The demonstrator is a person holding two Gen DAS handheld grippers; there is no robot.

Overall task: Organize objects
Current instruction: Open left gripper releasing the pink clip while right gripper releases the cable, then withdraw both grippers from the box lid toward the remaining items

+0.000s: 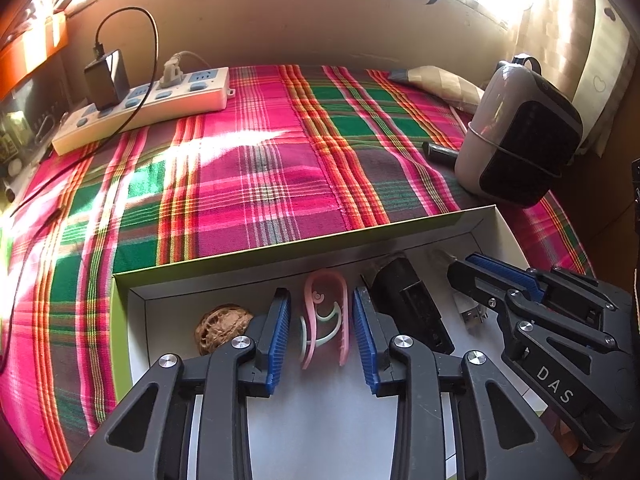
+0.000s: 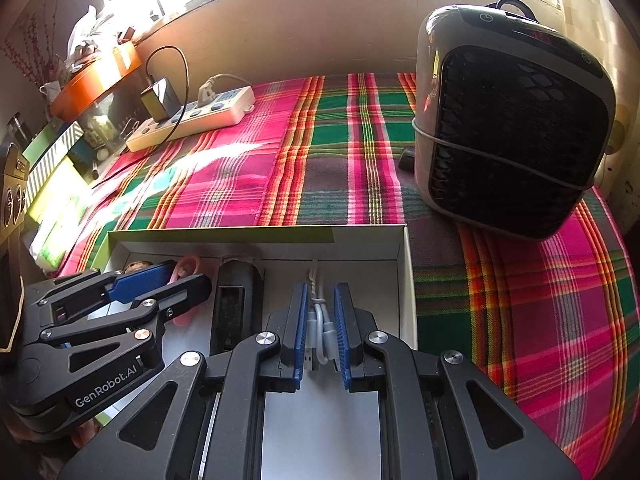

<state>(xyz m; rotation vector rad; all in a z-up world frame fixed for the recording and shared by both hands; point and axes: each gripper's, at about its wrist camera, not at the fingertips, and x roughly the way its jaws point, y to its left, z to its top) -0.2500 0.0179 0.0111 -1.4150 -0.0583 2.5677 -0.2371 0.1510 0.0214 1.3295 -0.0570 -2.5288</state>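
Your left tool (image 1: 322,332) hangs low inside the white box (image 1: 440,222), its pads spread apart on either side of the pink clip (image 1: 324,320). Neither pad presses on the clip, which lies loose on the box floor. Your right tool (image 2: 320,334) is in the same box, further right, with its pads closed on the white cable (image 2: 320,316), a small coiled bundle with a USB plug showing at the near end.

Between the two tools lies a black device (image 1: 412,304), and a walnut (image 1: 222,328) sits in the box's left corner, just beside the left tool.

The cable looks light and floppy; holding it across the tied middle, as you do, should stop the loops from springing out. The clip looks like thin, springy plastic, probably light and a bit slippery; if you take it again, squeeze across its two long sides, gently, since the curled arms could bend.

The walnut is hard and round, so it may roll out of flat pads.

The box rests on a plaid cloth (image 1: 260,168) over the surface.
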